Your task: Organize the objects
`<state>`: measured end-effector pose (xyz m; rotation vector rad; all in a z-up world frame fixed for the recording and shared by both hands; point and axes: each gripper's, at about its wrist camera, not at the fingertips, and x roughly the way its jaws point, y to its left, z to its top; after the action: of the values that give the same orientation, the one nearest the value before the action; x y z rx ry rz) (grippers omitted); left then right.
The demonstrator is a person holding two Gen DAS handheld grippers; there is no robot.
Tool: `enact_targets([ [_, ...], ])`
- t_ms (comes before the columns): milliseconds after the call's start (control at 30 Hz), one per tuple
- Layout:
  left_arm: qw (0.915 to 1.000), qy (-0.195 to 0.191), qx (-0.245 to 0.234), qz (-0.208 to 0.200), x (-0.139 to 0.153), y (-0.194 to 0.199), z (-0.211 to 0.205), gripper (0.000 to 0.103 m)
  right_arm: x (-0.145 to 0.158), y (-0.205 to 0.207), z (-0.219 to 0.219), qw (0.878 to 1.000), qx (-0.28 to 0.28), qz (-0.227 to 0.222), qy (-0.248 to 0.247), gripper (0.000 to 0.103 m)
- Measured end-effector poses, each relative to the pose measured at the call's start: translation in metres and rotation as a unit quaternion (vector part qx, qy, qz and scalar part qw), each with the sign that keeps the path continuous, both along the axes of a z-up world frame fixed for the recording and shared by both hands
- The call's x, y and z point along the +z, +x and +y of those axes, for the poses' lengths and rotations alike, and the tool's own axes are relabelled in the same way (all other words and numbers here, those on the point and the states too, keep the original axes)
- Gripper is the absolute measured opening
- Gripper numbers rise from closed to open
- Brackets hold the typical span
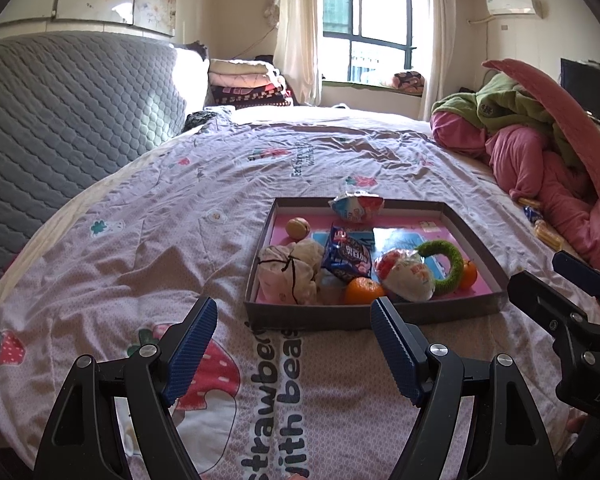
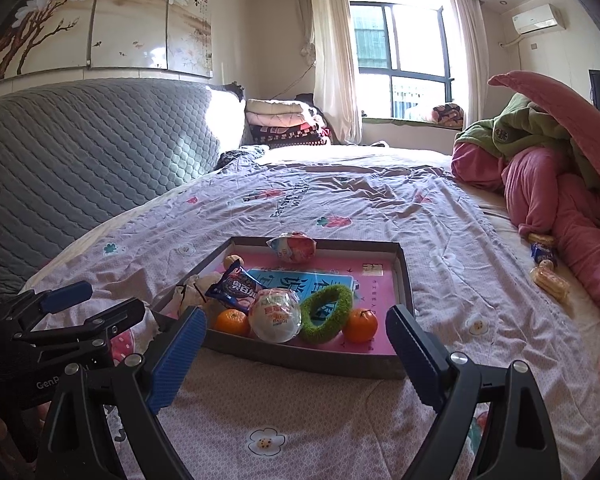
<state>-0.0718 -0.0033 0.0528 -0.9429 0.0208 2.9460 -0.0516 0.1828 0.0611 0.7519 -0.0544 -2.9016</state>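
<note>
Left gripper (image 1: 294, 346): blue-padded fingers spread wide, holding nothing.
Right gripper (image 2: 296, 354): likewise wide and bare.
Shallow grey cardboard tray (image 2: 300, 354): on the bed, just ahead of both grippers.
Contents: two oranges (image 2: 232, 322), green fuzzy ring (image 2: 326, 314), wrapped snacks.

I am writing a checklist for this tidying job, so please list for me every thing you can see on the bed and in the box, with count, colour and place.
Tray box: one, grey walls, pink floor; on the bedspread, ahead of both grippers.
Oranges: two, orange; near edge of box, one at each side of the white packet.
Round packets: two, white with red; one near edge, one on far wall.
Green ring: one; between white packet and right orange.
Blue snack bag: one; left-middle of box.
Cloth pouch: one, cream, black string; left near corner.
Small round item: one, tan; far left corner.
Loose snacks: several, yellow and blue; on bed beside pink bedding.
Pink bedding: one heap; right.
Left gripper: open, empty.
Right gripper: open, empty.
</note>
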Motion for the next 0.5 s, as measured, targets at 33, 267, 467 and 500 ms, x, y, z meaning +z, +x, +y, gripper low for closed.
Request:
enact_targets([
  [33, 1.0, -0.005, 0.0, -0.001, -0.003, 0.001, 0.001, 0.08, -0.002, 0.001, 0.0, 1.0, -0.001, -0.003, 0.0, 0.091],
  [267, 0.9997, -0.014, -0.004, -0.017, -0.018, 0.005, 0.004, 0.08, -0.016, 0.005, -0.003, 1.0, -0.005, -0.021, 0.008, 0.091],
  [467, 0.9993, 0.0, -0.003, -0.038, -0.029, 0.005, 0.002, 0.08, -0.027, 0.008, -0.004, 0.999, -0.015, -0.029, 0.016, 0.091],
  [500, 0.9993, 0.002, -0.001, -0.038, -0.03, 0.006, 0.002, 0.08, -0.028, 0.009, -0.005, 0.999, -0.015, -0.028, 0.02, 0.091],
])
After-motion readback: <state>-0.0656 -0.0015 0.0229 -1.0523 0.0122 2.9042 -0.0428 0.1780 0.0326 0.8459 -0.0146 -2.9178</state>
